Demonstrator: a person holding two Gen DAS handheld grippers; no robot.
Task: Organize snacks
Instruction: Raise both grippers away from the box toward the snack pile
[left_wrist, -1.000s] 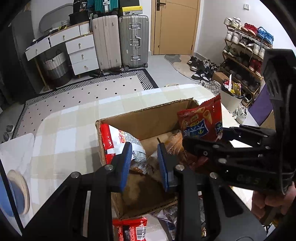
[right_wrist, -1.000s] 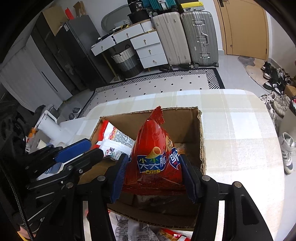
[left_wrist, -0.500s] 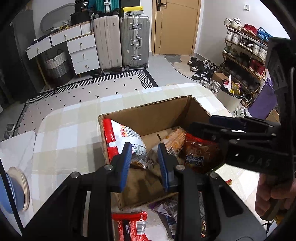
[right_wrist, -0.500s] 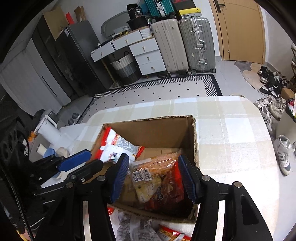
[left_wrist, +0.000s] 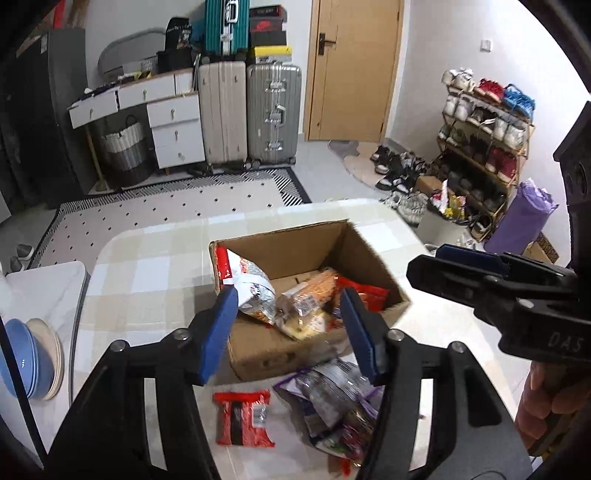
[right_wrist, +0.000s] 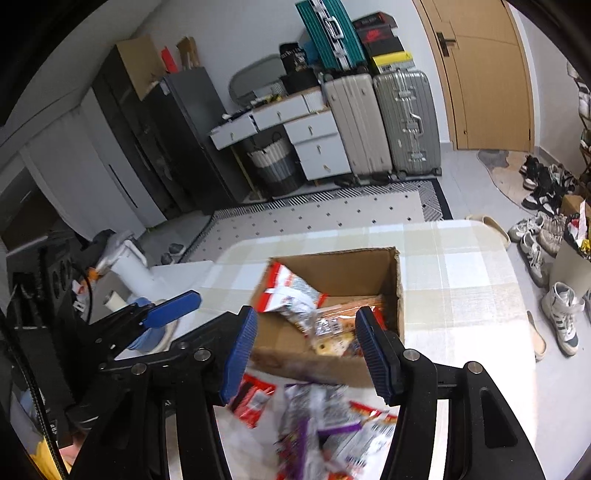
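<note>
Both grippers now sit higher and farther back from the cardboard box than a second ago, so more of the checked tablecloth shows around it. Left gripper: its jaws were nearly together a second ago and have just been opening; they now stand apart with nothing between the blue pads. Right gripper: a second ago it clamped a red crisp bag over the box; its jaws now stand apart and empty, and that red bag lies inside the box at the 3 o'clock side. Beside it rest an orange-wrapped pack in the middle and a red-and-white bag leaning at 9 o'clock against the box wall.

Outside the box, at 6 o'clock from it, a small red packet lies flat on the table, and just beside that, toward 4 o'clock, a loose heap of purple and silver packets. In the right wrist view this heap is blurred. A stack of blue and cream plates stands at 9 o'clock, well apart from the box.
</note>
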